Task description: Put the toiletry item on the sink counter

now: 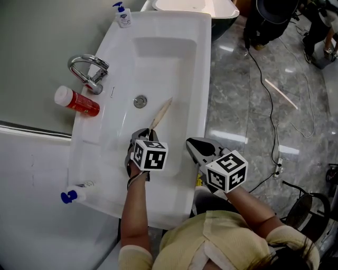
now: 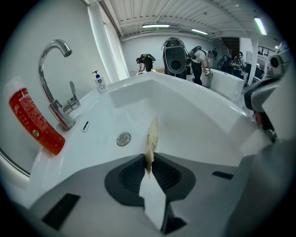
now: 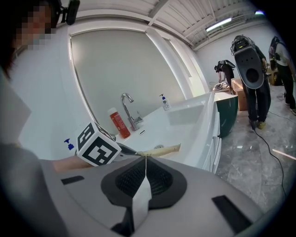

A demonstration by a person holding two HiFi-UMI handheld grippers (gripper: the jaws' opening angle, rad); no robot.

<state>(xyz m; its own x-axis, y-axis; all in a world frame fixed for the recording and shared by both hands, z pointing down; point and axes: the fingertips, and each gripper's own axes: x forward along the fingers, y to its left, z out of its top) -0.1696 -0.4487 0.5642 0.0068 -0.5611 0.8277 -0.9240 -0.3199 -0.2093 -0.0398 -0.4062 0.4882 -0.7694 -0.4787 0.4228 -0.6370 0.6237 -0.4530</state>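
Note:
A thin beige wooden comb (image 1: pixel 161 112) is held over the white sink basin (image 1: pixel 174 58), its far end reaching toward the drain (image 1: pixel 140 101). My left gripper (image 1: pixel 149 130) is shut on the comb's near end. In the left gripper view the comb (image 2: pixel 151 136) stands on edge between the pads, teeth showing, at my left gripper (image 2: pixel 149 159). My right gripper (image 1: pixel 193 145) hovers over the sink's right rim, jaws pressed together with nothing in them. In the right gripper view my right gripper (image 3: pixel 146 162) points toward the comb (image 3: pixel 162 150).
On the left counter are a chrome faucet (image 1: pixel 88 71), a red bottle (image 1: pixel 77 101) lying down, a pump bottle (image 1: pixel 122 15) at the far end and a blue-capped bottle (image 1: pixel 74 195) at the near end. Grey tiled floor with cables (image 1: pixel 274 111) lies right; people stand beyond.

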